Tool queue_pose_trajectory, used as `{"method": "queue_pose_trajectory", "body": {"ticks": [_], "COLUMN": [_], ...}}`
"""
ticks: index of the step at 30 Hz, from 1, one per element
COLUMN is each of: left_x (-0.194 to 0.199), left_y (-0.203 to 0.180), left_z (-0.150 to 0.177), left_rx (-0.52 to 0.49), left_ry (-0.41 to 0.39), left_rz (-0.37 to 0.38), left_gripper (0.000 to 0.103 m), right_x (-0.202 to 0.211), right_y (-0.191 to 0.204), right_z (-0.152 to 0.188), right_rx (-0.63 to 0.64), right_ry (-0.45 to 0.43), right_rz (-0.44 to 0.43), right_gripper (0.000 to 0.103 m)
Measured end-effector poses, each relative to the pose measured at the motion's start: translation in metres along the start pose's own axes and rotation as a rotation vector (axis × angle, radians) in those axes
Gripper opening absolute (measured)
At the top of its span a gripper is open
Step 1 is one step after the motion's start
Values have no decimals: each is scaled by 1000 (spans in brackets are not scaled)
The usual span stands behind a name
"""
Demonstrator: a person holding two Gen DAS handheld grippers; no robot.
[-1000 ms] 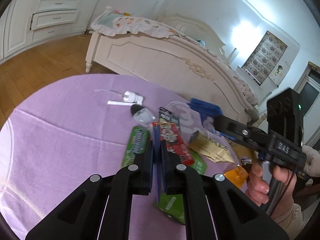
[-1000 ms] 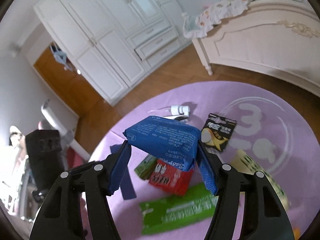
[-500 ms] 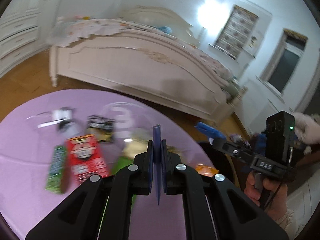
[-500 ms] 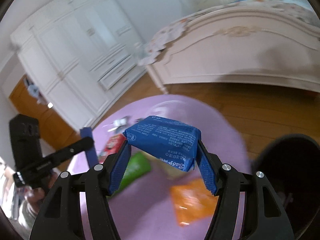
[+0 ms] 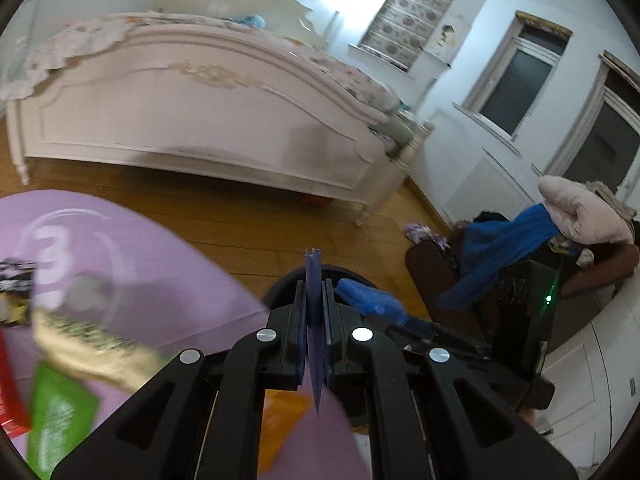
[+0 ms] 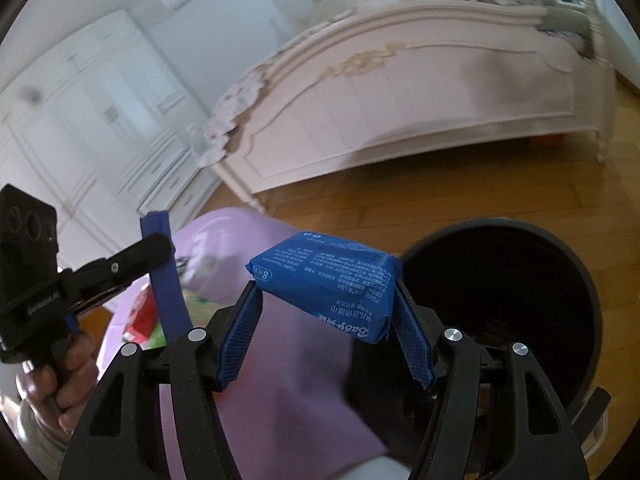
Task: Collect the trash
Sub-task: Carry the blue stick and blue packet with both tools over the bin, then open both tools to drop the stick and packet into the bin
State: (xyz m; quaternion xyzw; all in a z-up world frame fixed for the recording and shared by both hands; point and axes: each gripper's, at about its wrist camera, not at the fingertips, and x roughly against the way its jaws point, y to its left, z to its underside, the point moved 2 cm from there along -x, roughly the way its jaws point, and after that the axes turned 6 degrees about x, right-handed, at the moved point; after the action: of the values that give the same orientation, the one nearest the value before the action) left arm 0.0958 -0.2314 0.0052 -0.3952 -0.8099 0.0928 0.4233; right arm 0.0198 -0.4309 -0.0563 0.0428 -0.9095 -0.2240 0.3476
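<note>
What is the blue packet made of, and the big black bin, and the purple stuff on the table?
The blue packet looks like thin, slightly glossy plastic film: printed, with crimped ends, squeezed in the right gripper. The black bin seems hard plastic with a smooth moulded rim, though that's unsure. The purple table cover looks like matte cloth, soft and without shine.

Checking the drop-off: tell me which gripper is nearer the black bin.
Right. The right gripper, clamping the blue packet, is beside the black bin rim; the left gripper is farther, over the purple table.
</note>
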Motion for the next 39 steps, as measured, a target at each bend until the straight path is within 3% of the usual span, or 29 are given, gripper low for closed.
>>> {"method": "queue_pose_trajectory", "body": {"ticks": [8, 26, 29, 31, 32, 34, 35, 36, 39], "left_x": [-52, -98, -101, -104, -105, -104, -102, -98, -90], "left_y": [-31, -56, -58, -60, -63, -65, -65, -65, -66], "left_z": [11, 27, 28, 27, 27, 27, 27, 27, 25], "left_rx": [-35, -73, -83, -104, -110, -125, -129, -134, -142], "left_ry": [81, 174, 182, 187, 187, 179, 169, 149, 122], "left_rz": [27, -6, -23, -43, -49, -61, -68, -74, -81], "left_gripper": [8, 8, 12, 12, 15, 35, 53, 62, 62], "right_x": [0, -11, -12, -12, -11, -9, -8, -7, -3], "right_y": [-49, -95, -98, -101, -102, -103, -104, -104, -100], "right_z": [19, 45, 46, 47, 47, 47, 47, 46, 46], "right_rx": [-89, -173, -177, -188, -196, -205, -207, -207, -201], "right_ry": [7, 41, 47, 52, 50, 46, 46, 47, 42], "right_rz": [45, 52, 58, 72, 79, 82, 87, 90, 92], "right_gripper": [65, 65, 67, 74, 75, 79, 80, 80, 80]}}
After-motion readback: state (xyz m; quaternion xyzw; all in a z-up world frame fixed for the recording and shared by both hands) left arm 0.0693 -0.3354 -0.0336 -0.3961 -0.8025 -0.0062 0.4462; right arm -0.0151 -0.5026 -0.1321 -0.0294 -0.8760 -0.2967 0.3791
